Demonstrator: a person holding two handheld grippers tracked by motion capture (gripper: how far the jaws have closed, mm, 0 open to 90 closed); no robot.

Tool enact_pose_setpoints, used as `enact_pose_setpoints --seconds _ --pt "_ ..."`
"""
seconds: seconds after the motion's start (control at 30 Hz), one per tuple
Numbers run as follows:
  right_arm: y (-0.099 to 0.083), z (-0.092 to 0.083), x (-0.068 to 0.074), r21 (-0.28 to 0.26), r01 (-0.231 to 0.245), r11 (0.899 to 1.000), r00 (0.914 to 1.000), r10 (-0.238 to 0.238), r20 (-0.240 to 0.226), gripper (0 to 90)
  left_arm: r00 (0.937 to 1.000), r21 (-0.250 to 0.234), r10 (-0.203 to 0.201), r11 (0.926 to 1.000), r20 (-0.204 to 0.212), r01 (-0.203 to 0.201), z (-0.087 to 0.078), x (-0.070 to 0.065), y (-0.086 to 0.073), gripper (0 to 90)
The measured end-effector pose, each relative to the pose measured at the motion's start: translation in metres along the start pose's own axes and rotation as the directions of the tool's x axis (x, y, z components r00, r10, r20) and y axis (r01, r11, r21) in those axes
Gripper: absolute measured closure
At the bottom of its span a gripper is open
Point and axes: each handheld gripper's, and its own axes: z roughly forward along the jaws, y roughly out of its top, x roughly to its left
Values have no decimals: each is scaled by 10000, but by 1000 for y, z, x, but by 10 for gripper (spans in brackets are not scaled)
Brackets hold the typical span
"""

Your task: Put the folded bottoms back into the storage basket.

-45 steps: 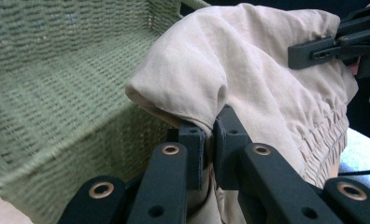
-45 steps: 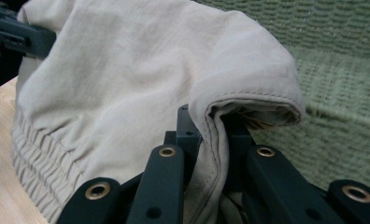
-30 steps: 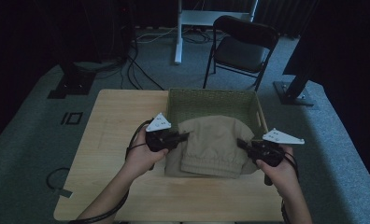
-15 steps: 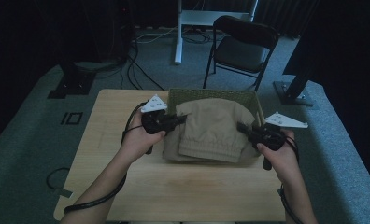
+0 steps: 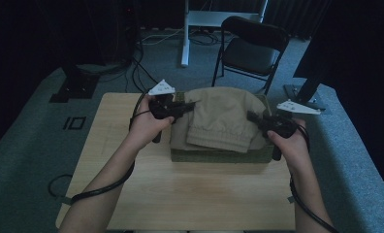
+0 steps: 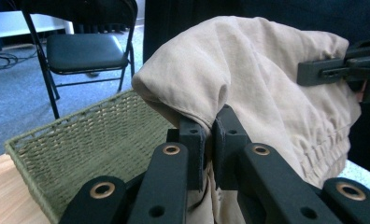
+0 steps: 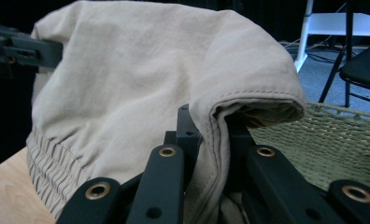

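A folded beige garment [image 5: 224, 119] with an elastic hem hangs between both grippers above a green woven basket [image 5: 219, 156] on the wooden table [image 5: 180, 189]. My left gripper [image 5: 192, 103] is shut on the garment's left edge, its jaws pinching the cloth [image 6: 211, 140] in the left gripper view. At the opposite side my right gripper [image 5: 250, 116] is shut on a seamed fold [image 7: 211, 135]. The garment [image 6: 267, 74] drapes down, its lower part over the basket's [image 6: 94, 140] front rim. The basket [image 7: 332, 140] lies behind the cloth [image 7: 127, 79] in the right gripper view.
A black folding chair [image 5: 250, 48] stands beyond the table's far edge, next to a white desk leg [image 5: 185, 34]. Cables lie on the grey carpet at the far left. Bare wood lies in front of the basket and to its left.
Both grippers have risen and moved away from me with the garment, lifting it from lying over the basket to hanging above it.
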Motion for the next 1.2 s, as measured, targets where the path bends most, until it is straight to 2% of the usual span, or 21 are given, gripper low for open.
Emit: enact_pose_setpoints --seconds 0.1,0.17,0.23,0.5,0.6,0.7,0.73,0.77,0.83,0.9,0.93,1.03,1.1,1.17,1.2 --pt "4 5 -4 -36 -6 10000 10000 7 39 814 9997 -48 -202 9998 -102 202 5 7 4 855" --pt "6 10 -7 -29 -33 10000 9999 33 113 814 9998 -43 -109 9999 -155 108 7 9 5 855" --pt "8 14 -10 -79 33 10000 9998 -32 171 814 9997 -193 -2 9998 -242 -2 16 16 7 855" --pt "13 32 -37 -56 -371 9993 9982 374 469 814 9991 -575 -256 9981 -342 236 42 28 9 857" --pt "11 39 -47 22 -497 9988 9970 494 590 814 9983 -638 -436 9971 -391 410 56 33 7 858" --pt "7 46 -55 74 -731 9973 9952 725 659 814 9975 -535 -526 9973 -462 501 64 37 3 858" --pt "5 50 -60 64 -842 9964 9943 836 666 813 9945 -381 -734 9968 -748 707 72 42 -2 857" --pt "3 52 -62 96 -907 9958 9938 899 649 814 9919 -382 -948 9950 -841 919 76 44 -5 857" --pt "0 58 -66 216 -961 9951 9928 942 744 814 9904 -294 -1021 9946 -927 997 84 47 -10 858" --pt "-1 61 -68 296 -955 9950 9924 929 813 814 9905 -236 -986 9950 -962 968 87 49 -12 859" --pt "-5 68 -74 409 -1047 9937 9906 1005 924 814 9888 -118 -1126 9936 -980 1120 97 54 -18 863" --pt "-9 73 -79 504 -1164 9919 9888 1110 994 814 9867 -44 -1245 9922 -1043 1247 103 57 -22 867" --pt "-18 82 -87 627 -1260 9900 9870 1187 1083 814 9830 104 -1494 9884 -1070 1513 115 62 -31 868" --pt "-23 88 -92 743 -1337 9882 9852 1244 1181 814 9828 168 -1520 9878 -1050 1546 117 64 -32 871" --pt "-27 92 -95 788 -1368 9875 9844 1267 1217 814 9797 294 -1642 9852 -1148 1686 123 67 -37 872"
